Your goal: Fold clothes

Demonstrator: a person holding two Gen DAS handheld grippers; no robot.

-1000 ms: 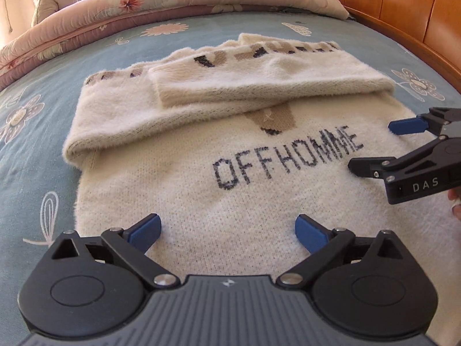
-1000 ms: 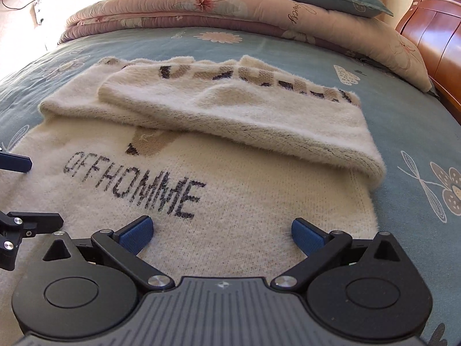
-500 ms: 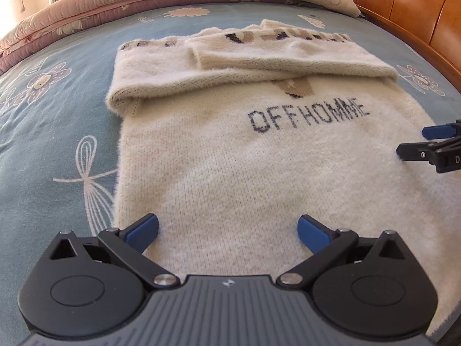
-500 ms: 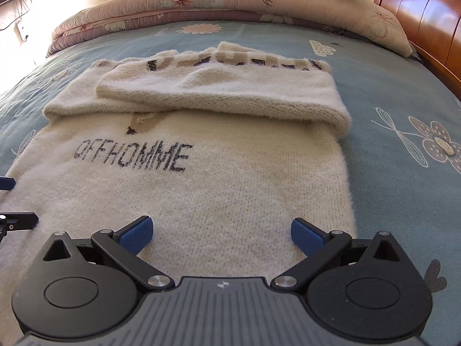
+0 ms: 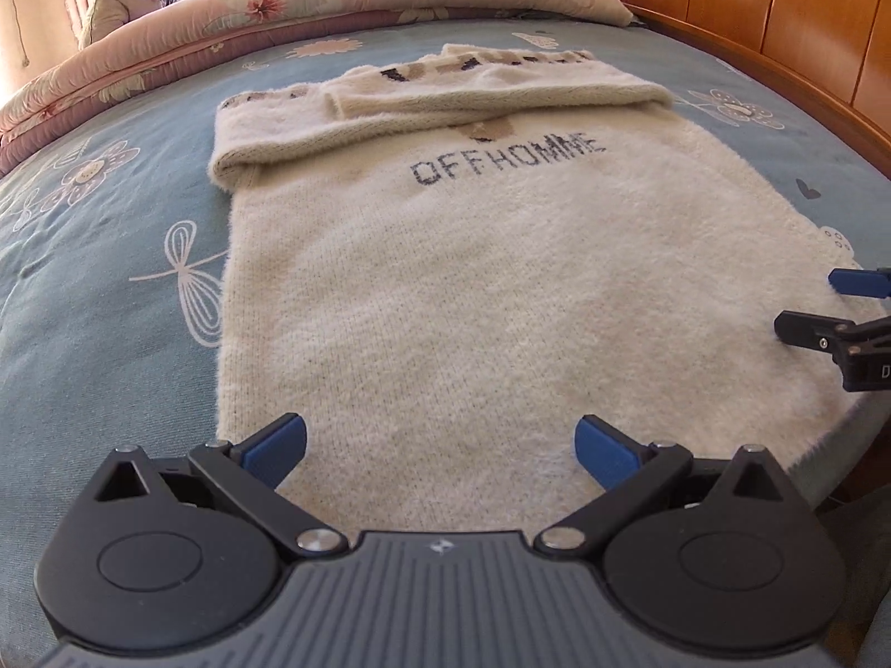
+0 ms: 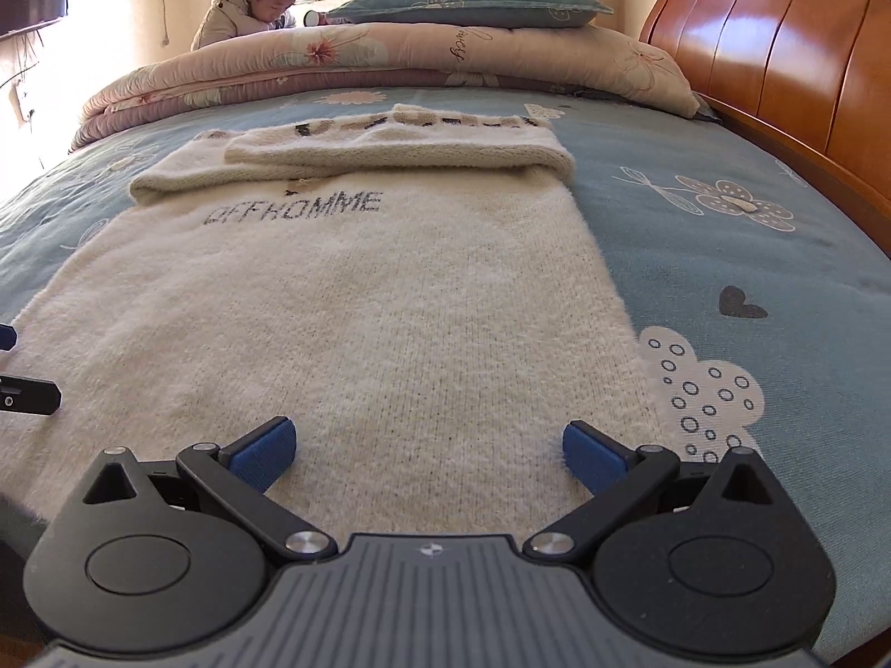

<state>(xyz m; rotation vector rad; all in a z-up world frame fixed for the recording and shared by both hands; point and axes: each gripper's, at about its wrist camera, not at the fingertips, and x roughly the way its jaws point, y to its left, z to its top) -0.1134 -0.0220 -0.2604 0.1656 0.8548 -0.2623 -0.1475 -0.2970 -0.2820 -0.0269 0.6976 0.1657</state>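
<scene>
Two grippers, the left gripper (image 5: 440, 444) and the right gripper (image 6: 427, 447), are hovering with blue pads spread apart over the near hem of a fuzzy cream sweater (image 5: 473, 278). It is lying flat on the blue flowered bedsheet (image 6: 752, 256), its far end folded into a thick roll.

The sweater (image 5: 445, 289) is fuzzy cream knit. The headboard (image 6: 779, 55) is glossy wood. The tongs (image 6: 426, 453) look like matt black plastic.
</scene>
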